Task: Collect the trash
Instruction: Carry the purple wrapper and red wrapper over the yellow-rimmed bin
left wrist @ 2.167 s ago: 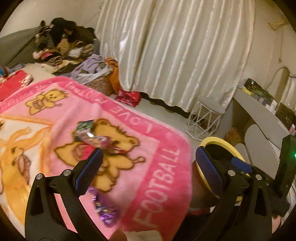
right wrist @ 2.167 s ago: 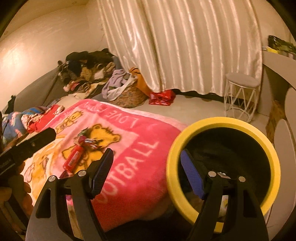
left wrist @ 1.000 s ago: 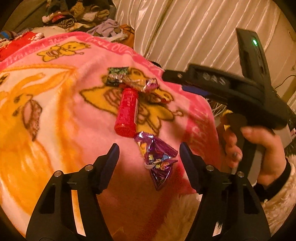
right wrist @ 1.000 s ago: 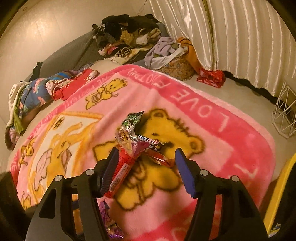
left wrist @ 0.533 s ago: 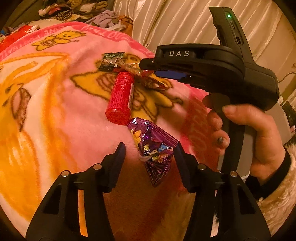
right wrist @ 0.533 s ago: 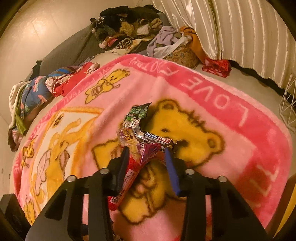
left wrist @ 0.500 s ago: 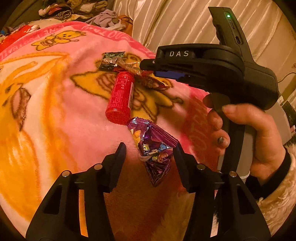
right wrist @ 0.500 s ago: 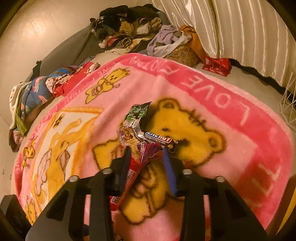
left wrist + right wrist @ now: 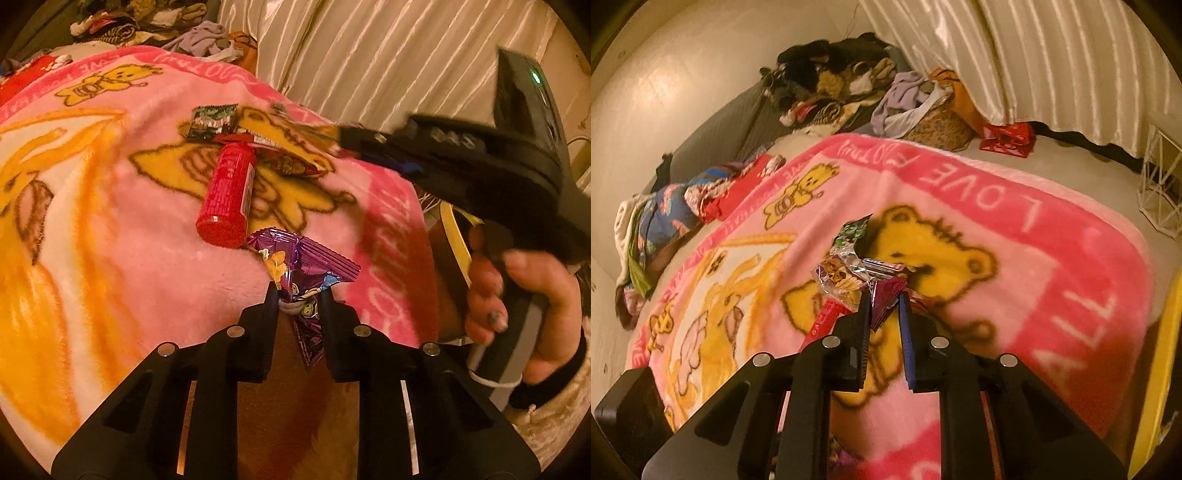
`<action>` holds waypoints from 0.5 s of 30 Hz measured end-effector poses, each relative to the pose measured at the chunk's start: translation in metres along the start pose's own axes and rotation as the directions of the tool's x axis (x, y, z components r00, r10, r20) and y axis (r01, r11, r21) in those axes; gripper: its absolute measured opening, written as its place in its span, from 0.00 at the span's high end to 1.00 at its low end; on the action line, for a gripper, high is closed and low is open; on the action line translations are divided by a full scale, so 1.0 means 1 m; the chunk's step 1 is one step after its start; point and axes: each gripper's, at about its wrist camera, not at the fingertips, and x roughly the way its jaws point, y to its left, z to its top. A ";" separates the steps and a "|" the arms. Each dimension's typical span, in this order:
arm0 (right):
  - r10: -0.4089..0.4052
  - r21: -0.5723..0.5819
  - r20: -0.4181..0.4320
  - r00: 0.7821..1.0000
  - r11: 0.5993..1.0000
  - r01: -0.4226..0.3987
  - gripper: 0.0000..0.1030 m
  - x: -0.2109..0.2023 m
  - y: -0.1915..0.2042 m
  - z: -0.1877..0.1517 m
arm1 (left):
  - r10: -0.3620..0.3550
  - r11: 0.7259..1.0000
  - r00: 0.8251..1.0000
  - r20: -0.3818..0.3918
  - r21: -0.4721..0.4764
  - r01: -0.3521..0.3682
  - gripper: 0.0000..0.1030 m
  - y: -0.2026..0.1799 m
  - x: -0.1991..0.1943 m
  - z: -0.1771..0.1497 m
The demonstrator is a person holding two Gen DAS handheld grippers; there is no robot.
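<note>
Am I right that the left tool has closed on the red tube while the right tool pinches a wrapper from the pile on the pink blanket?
Not quite: the left wrist view shows the left tool closed on the purple snack wrapper; the red tube lies untouched beside it. The rest stands.

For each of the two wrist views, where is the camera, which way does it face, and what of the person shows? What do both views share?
Left wrist: behind the left tool, looking along the pink blanket toward the curtain; the tool pinches a purple wrapper; the right hand on its handle shows.
Right wrist: behind the right tool, facing the clothes pile and wall; it pinches a magenta wrapper; no hand visible.
Shared: blanket, red tube, wrapper pile, curtain.
</note>
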 end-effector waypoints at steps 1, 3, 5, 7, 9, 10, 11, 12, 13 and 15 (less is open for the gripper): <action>-0.003 0.006 0.004 1.000 1.000 0.003 0.86 -0.004 -0.002 -0.002 | 0.001 1.000 1.000 0.006 0.000 -0.001 0.85 0.000 -0.002 0.001; -0.022 0.010 0.008 1.000 1.000 0.022 0.86 -0.013 -0.007 -0.006 | 0.001 1.000 1.000 0.022 0.002 -0.001 0.85 -0.001 -0.006 0.002; -0.041 0.001 0.013 0.999 0.999 0.041 0.86 -0.021 -0.010 -0.009 | 0.001 1.000 0.999 0.036 0.005 -0.001 0.85 -0.003 -0.010 0.005; -0.055 0.004 0.023 0.998 0.998 0.055 0.86 -0.031 -0.015 -0.012 | -0.001 1.000 0.999 0.046 0.006 0.001 0.85 -0.005 -0.012 0.007; -0.063 0.019 0.035 0.997 0.998 0.062 0.86 -0.041 -0.021 -0.015 | -0.002 1.000 0.998 0.057 0.010 0.002 0.85 -0.007 -0.016 0.011; -0.065 0.022 0.040 0.997 0.998 0.064 0.86 -0.045 -0.023 -0.016 | -0.004 1.000 0.998 0.064 0.012 0.003 0.86 -0.009 -0.017 0.012; -0.068 0.024 0.045 0.997 0.997 0.067 0.86 -0.048 -0.025 -0.016 | -0.005 1.000 0.998 0.068 0.015 0.004 0.86 -0.010 -0.018 0.013; -0.076 0.027 0.054 0.996 0.997 0.075 0.86 -0.054 -0.028 -0.017 | -0.006 1.000 0.997 0.073 0.019 0.005 0.86 -0.012 -0.020 0.014; -0.079 0.028 0.057 0.995 0.997 0.077 0.86 -0.057 -0.030 -0.018 | -0.008 1.000 0.997 0.081 0.024 0.006 0.86 -0.015 -0.022 0.015; -0.083 0.038 0.066 0.994 0.996 0.081 0.86 -0.064 -0.034 -0.019 | -0.012 0.999 0.996 0.089 0.032 0.009 0.86 -0.019 -0.024 0.017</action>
